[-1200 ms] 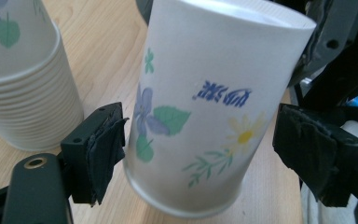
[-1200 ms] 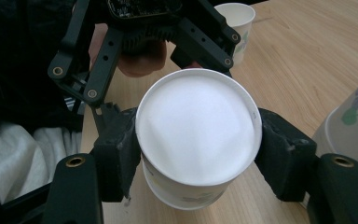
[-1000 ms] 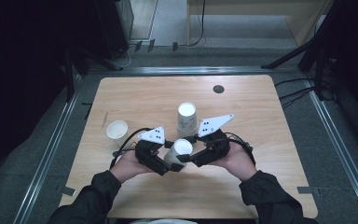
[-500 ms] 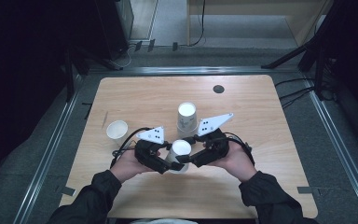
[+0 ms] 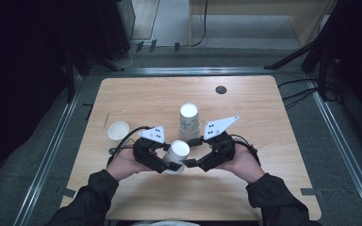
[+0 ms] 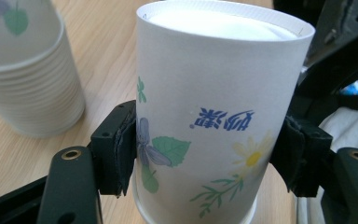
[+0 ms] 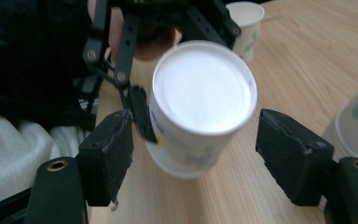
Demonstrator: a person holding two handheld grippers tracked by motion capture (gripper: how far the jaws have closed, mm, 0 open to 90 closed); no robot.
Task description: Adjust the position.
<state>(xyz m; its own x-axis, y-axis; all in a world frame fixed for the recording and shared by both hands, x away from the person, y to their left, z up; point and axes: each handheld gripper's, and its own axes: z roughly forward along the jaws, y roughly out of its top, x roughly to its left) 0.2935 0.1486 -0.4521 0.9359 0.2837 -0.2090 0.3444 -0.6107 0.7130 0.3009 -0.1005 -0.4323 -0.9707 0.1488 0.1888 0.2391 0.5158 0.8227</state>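
Note:
A white paper cup (image 5: 176, 153) with flower print is held upside down, just above the table's near middle. My left gripper (image 6: 209, 149) is shut on it, and both pads (image 6: 121, 144) press the cup's (image 6: 209, 116) sides. My right gripper (image 7: 196, 149) faces the cup's closed bottom (image 7: 203, 93). Its jaws have just been opening, and the pads (image 7: 289, 154) now stand apart from the cup on either side. In the high view the left gripper (image 5: 168, 162) and the right gripper (image 5: 189, 162) meet at the cup, each in one of the person's hands.
A stack of upturned paper cups (image 5: 189, 120) stands just behind the grippers. A single upright cup (image 5: 118, 131) sits to the left. A small black disc (image 5: 221, 89) lies at the far side of the wooden table (image 5: 264, 117).
The left gripper's jaws have closed on the cup. The right gripper's jaws have spread off it. Both hands stayed where they were.

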